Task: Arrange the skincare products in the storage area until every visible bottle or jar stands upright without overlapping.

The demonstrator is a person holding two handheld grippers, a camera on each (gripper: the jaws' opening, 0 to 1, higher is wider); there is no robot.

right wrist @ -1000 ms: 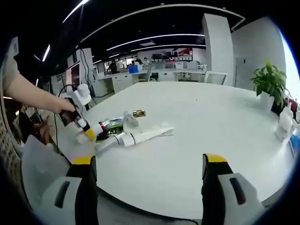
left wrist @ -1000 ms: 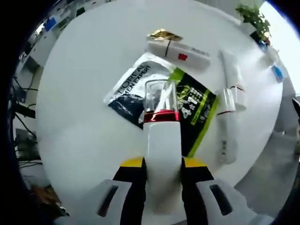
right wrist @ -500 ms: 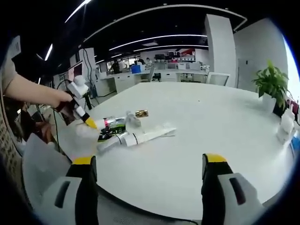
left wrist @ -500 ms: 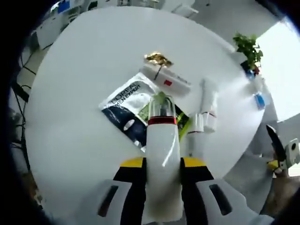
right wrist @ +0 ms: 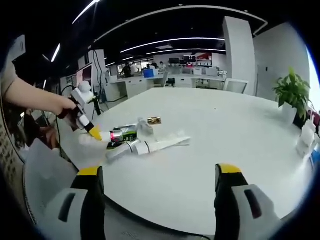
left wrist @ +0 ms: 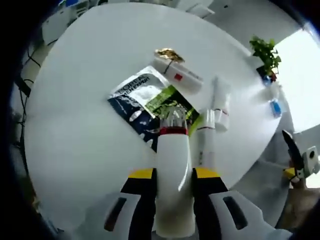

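Bottle (left wrist: pixel 173 185), white with red band and clear cap, clamped between the jaws of the left gripper (left wrist: pixel 173 175), lying along them with cap pointing to 12 o'clock in the left gripper view. Held above the white table (left wrist: pixel 80 115), cap over the sachets. Seen also in the right gripper view at 9 o'clock, in the left gripper (right wrist: pixel 91 133), carried by a hand (right wrist: pixel 64 107).

Sachets: dark one (left wrist: pixel 134 102) and green one (left wrist: pixel 172 102), flat on the table, overlapping, just beyond the cap. White tube (left wrist: pixel 178 76) with red mark lying flat at 12 o'clock past the sachets; gold object (left wrist: pixel 169 53) touching its far end. Second tube (left wrist: pixel 220 102) at 1 o'clock lying flat; third tube (left wrist: pixel 204 137) lying just beside the bottle at 2 o'clock, ends near each other. None of these upright.

Right gripper (right wrist: pixel 159 185): jaws wide apart, nothing between them, held over the near table edge. Cluster of products (right wrist: pixel 142 142) well beyond at 10 o'clock. Plant (right wrist: pixel 290 92) at 3 o'clock on the far side.
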